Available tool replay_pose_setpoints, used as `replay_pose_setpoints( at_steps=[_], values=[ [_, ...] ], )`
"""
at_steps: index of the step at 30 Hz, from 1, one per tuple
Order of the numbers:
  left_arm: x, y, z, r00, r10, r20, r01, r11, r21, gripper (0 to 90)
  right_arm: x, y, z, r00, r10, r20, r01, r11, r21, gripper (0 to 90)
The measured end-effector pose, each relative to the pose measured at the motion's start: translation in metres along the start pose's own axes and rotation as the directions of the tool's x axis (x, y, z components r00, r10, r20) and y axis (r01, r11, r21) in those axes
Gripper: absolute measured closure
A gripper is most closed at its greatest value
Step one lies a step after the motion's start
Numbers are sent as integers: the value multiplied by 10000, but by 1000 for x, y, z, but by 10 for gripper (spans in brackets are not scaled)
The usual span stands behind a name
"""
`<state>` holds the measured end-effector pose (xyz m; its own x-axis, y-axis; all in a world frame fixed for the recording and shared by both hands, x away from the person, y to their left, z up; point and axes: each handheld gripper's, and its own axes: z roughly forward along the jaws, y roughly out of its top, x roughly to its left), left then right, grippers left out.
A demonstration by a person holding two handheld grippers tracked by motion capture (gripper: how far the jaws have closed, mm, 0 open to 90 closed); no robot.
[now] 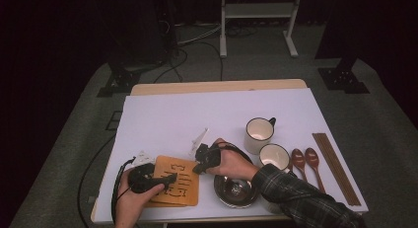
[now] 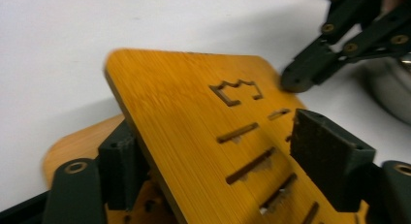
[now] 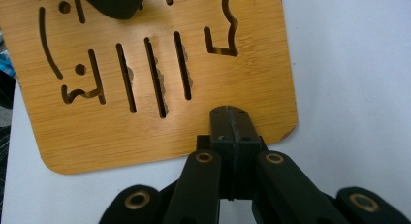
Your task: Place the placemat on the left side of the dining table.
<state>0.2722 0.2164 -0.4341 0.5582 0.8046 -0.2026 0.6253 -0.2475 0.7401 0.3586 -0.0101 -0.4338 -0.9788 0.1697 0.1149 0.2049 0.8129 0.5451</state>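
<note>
Two bamboo boards lie stacked near the front left corner of the tabletop, which is covered in white, and both pairs of tongs work at the upper one. That upper board, cut through with slots and a crown-like outline, is tilted: in the left gripper view its far edge is lifted off the white surface while a second board lies flat under it. The left tongs straddle the raised board, one jaw below its lower face and the other above its slotted top; whether the pads press on the wood cannot be told, since the lower jaw is hidden behind the board. The right tongs are clenched tight, the two jaws meeting with no gap, and their joined tip sits at the board's edge, touching or nearly touching it beside a rounded corner. In the high view the left hand comes in from the bottom at the boards' left side, and the right hand, in a plaid sleeve, reaches across a steel bowl to the boards' right edge. Further right stand two white cups, then two dark wooden spoons and a pair of chopsticks lying lengthwise near the right border.
</note>
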Motion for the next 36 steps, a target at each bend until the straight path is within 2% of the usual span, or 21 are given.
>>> replay_pose_setpoints(
  at_steps=[2,4,9,14,17,22,26,29,36],
  values=[
    [-3,1,0,9999,95,112,-95,10000,18,253,0,0,0,10000,-67,48,67,10000,26,895],
    [-5,2,2,9996,24,272,-25,10000,32,269,1,0,0,9999,-103,64,103,9999,23,895],
    [-8,3,3,9996,144,242,-146,9998,103,288,1,0,0,9999,-108,86,108,9999,46,895],
    [-7,4,3,9994,101,345,-106,9999,134,329,1,0,0,9999,-142,95,142,9999,50,894],
    [-7,4,4,9994,-49,332,42,9997,227,349,1,0,0,9999,-142,83,141,9999,47,894],
    [-8,5,4,9998,-27,175,21,9995,315,364,1,0,0,9999,-117,58,116,9999,43,893],
    [-6,4,4,9996,-181,231,174,9994,304,374,1,0,0,9999,-122,52,121,9999,55,885],
    [-5,4,4,9990,-360,272,351,9988,329,380,-1,0,-1,10000,63,67,-64,9999,119,849],
    [-5,4,4,9989,-382,258,373,9987,351,379,-5,0,-9,9996,264,-131,-270,9986,-459,787]
  ],
)
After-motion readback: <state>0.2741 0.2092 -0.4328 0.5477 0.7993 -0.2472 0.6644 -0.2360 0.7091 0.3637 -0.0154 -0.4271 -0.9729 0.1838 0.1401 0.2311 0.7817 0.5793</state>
